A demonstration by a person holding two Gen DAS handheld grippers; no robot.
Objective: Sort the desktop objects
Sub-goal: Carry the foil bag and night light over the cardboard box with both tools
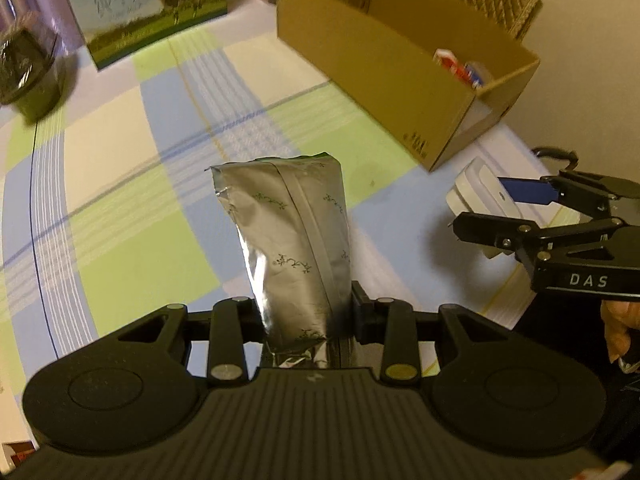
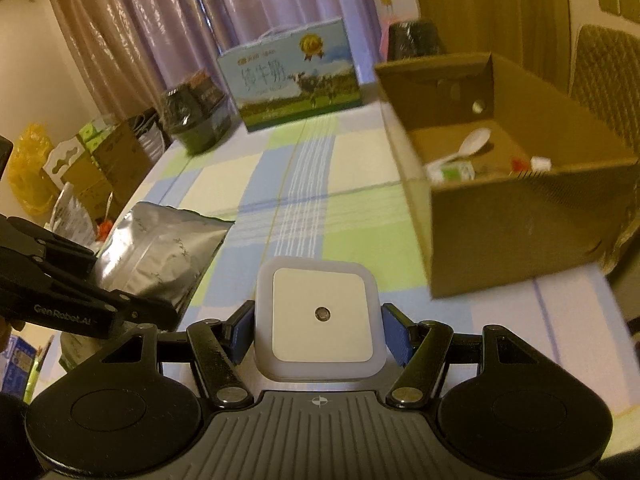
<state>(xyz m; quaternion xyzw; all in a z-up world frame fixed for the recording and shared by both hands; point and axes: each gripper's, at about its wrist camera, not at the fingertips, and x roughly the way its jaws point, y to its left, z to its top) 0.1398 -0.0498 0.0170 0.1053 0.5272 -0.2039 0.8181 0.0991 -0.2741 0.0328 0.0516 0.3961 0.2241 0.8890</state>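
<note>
Currently several items lie in the box [image 2: 520, 216]; left gripper [image 1: 308, 316] grips a foil pouch [image 1: 292, 240], right gripper [image 2: 318, 336] a night light [image 2: 320, 316], both undelivered.

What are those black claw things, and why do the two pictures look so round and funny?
Those claws are grabbers that a person holds, one in each hand. Each has a tiny camera looking along its two fingers, and its wide lens bends the picture. One picture comes from the left gripper, which squeezes a shiny silver foil pouch. The other comes from the right gripper, which squeezes a small white square night light. Below them is a table with a checked blue, green and cream cloth. On it stand an open cardboard box with a white spoon and small things inside, and a milk carton box.
</note>
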